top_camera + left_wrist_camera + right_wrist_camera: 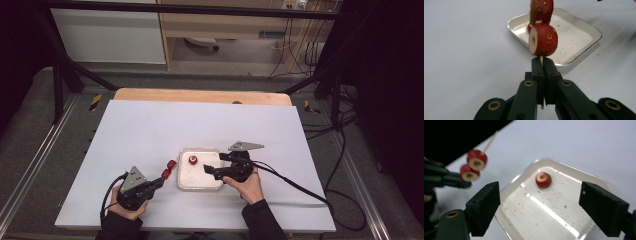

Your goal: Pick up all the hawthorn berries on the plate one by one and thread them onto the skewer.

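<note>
Nearest the person, at about seven o'clock on the white table (150,130), the left gripper (159,183) is held with its jaws pressed fully together on a thin wooden skewer (541,59), which is seen in the left gripper view running up from between the pads. Two red hawthorn fruits (169,169) are already threaded on that skewer — the lower one (543,39) just above the jaw tips, its cored white end turned to nine o'clock, the upper one (541,10) right behind it. In the high view the skewered pair is held just beside the nine o'clock rim of the white tray (185,181), off the table. At about five o'clock of the tray, the right gripper (206,170) is held over the tray's three o'clock side with its jaws spread wide and nothing between them; in the right gripper view the two black pads frame the tray floor, with no contact on anything. Farther on, a single loose fruit (543,180) lies on the tray floor near its twelve o'clock edge, cored end up, well apart from both grippers; specks of red peel are scattered around it. The work is judged to be well along: two fruits are strung, one is left in the tray. It has yet to be picked up by the right gripper, carried to the skewer's free tip (491,142) and pushed on through its cored hole.
</note>
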The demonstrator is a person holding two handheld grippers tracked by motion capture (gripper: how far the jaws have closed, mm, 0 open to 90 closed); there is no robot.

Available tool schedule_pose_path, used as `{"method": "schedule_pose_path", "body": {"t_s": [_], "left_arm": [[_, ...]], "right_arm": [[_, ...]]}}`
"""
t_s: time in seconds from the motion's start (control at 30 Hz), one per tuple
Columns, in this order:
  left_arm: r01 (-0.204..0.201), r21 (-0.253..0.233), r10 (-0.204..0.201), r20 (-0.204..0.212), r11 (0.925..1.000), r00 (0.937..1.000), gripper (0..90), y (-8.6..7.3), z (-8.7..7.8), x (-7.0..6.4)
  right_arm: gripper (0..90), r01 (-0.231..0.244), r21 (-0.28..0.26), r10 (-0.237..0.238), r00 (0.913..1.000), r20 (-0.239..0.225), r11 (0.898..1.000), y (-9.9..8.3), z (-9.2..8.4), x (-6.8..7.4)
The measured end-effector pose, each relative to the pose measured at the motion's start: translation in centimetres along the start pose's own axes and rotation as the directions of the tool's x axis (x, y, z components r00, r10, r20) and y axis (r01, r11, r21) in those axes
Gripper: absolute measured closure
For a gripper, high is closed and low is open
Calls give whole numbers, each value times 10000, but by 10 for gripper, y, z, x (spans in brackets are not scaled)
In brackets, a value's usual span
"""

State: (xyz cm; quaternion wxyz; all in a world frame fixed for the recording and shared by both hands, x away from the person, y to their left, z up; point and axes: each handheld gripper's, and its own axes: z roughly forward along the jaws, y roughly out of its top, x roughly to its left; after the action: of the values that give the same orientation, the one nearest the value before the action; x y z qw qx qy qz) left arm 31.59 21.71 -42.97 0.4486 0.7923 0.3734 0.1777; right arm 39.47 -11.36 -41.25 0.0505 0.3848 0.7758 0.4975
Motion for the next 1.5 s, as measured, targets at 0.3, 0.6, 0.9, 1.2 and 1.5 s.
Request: {"method": "schedule_pose_path", "body": {"t_s": [0.3,0.6,0.9,1.2,1.5], "left_arm": [[-19,283,23,-128,9996,9999,885,-4,4,10],[295,397,-286,-232,9988,9993,885,-6,6,17],[362,476,-349,-279,9982,9990,885,-6,7,17],[287,485,-275,-264,9984,9993,885,-6,8,16],[239,485,-226,-266,9985,9994,885,-6,8,15]], "right_arm": [[188,1061,2433,-1234,9907,567,9641,35,28,7],[285,1901,4344,-2291,9726,387,8804,67,67,16],[412,2124,5348,-2525,9676,18,8179,72,104,15],[530,1701,5872,-2112,9775,14,7914,70,118,6],[610,1563,5983,-1933,9811,-25,7859,69,121,3]]}}
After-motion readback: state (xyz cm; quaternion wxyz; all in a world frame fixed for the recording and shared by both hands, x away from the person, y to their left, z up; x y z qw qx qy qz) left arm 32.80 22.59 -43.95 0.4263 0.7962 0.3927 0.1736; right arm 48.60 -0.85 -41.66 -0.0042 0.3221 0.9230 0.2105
